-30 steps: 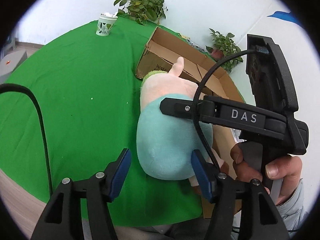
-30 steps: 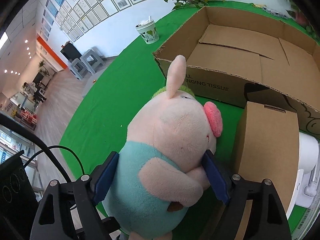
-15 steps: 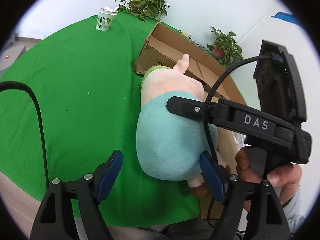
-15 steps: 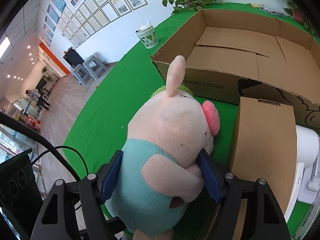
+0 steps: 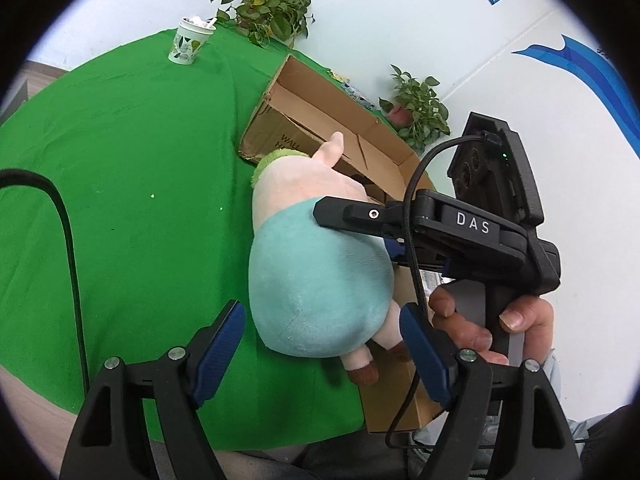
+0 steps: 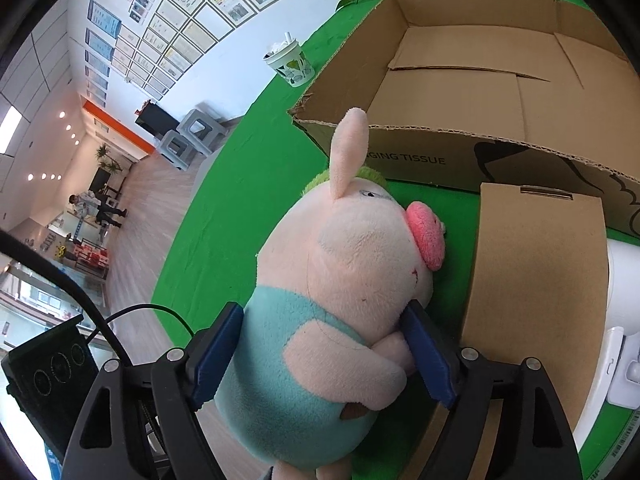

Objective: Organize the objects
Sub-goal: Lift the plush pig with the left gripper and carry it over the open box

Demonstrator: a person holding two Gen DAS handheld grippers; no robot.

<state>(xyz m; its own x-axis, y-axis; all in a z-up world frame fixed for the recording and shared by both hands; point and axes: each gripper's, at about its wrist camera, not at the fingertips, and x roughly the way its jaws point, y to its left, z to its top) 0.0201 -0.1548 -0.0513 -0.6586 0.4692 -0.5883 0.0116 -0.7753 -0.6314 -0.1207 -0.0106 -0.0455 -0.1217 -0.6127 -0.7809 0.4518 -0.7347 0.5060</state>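
Now the left gripper (image 5: 320,344) is standing wider than 1 second ago, its blue pads clear of the plush pig (image 5: 316,280) on both sides, so it is gripping nothing. Its jaws have been opening within that second. The right gripper (image 6: 324,354) is clamped on the pig's teal body and arm; its jaws squeezed tighter and have just been easing wider again, with the pads still pressing the plush. The pig is sitting in nearly the same spot on the green cloth (image 5: 120,184), just before the open cardboard box (image 6: 480,92) and beside a smaller closed box (image 6: 536,280). Writing is showing: "DAS" on the right gripper's body in the left view, and "GING TISSUE" on the open box's wall.
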